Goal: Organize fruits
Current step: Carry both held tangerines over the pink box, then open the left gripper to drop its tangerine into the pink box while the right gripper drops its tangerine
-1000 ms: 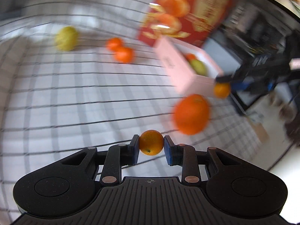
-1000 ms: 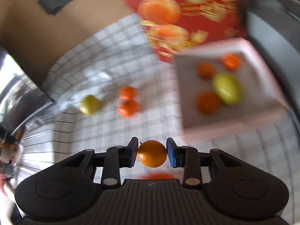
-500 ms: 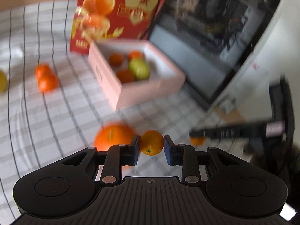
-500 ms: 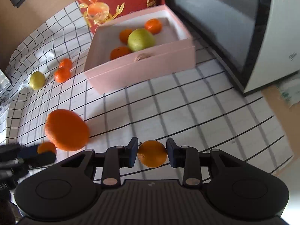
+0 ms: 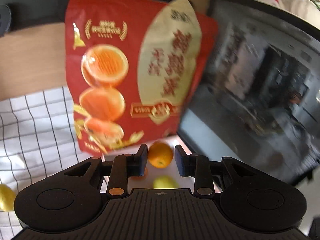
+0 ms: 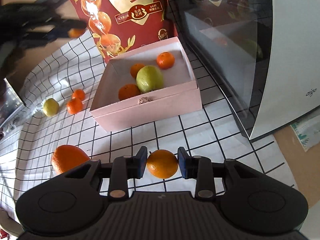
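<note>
Right wrist view: the right gripper (image 6: 162, 163) clamps a small orange (image 6: 162, 164) in its jaws, near side of the pink box (image 6: 148, 108) on the checked table (image 6: 202, 138). The box holds three tangerines and a green fruit (image 6: 149, 78). In the left wrist view, the left gripper (image 5: 161, 158) has its jaws slightly parted around another orange (image 5: 160, 154), which touches only the left pad, above the box by the red bag (image 5: 130, 70).

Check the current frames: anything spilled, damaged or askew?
Nothing damaged or spilled. Four fruits still lie loose on the cloth outside the pink box: a big orange, two tangerines and a yellow-green fruit.
</note>
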A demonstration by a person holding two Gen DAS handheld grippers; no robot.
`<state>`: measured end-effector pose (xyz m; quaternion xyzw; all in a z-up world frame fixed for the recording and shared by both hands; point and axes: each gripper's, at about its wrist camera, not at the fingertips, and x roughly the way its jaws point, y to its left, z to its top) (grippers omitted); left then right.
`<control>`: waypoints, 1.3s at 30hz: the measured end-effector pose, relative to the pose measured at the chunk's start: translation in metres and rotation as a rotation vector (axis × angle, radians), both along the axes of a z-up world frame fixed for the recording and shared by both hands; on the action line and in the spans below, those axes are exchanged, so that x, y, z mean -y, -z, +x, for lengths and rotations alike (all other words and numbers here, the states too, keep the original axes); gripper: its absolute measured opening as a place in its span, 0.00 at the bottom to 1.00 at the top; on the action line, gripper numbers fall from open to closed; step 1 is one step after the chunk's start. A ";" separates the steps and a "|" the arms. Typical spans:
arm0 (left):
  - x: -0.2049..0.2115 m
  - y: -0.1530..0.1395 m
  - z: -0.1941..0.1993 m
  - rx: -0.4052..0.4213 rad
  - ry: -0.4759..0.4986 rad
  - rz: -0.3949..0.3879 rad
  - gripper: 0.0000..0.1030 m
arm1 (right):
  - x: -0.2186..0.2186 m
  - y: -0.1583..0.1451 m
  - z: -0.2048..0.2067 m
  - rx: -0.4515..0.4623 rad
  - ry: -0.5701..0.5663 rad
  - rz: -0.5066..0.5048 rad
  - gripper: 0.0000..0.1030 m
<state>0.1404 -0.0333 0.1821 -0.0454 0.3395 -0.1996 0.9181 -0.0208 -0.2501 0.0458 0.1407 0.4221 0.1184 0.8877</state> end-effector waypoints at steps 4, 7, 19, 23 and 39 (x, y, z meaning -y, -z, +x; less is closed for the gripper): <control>-0.005 0.004 -0.001 0.015 -0.055 -0.090 0.32 | 0.004 0.010 -0.001 -0.015 0.002 0.015 0.31; -0.004 0.008 -0.008 0.027 -0.074 -0.061 0.32 | 0.009 0.017 0.000 -0.029 -0.005 0.028 0.31; -0.053 0.047 -0.105 -0.132 -0.229 -0.089 0.32 | -0.004 -0.012 0.017 0.034 -0.104 -0.012 0.31; -0.070 0.065 -0.142 -0.179 -0.254 -0.050 0.32 | -0.016 -0.048 0.043 0.124 -0.134 -0.056 0.31; -0.152 0.096 -0.205 -0.211 -0.506 -0.095 0.32 | -0.079 -0.109 0.119 0.252 -0.189 0.013 0.70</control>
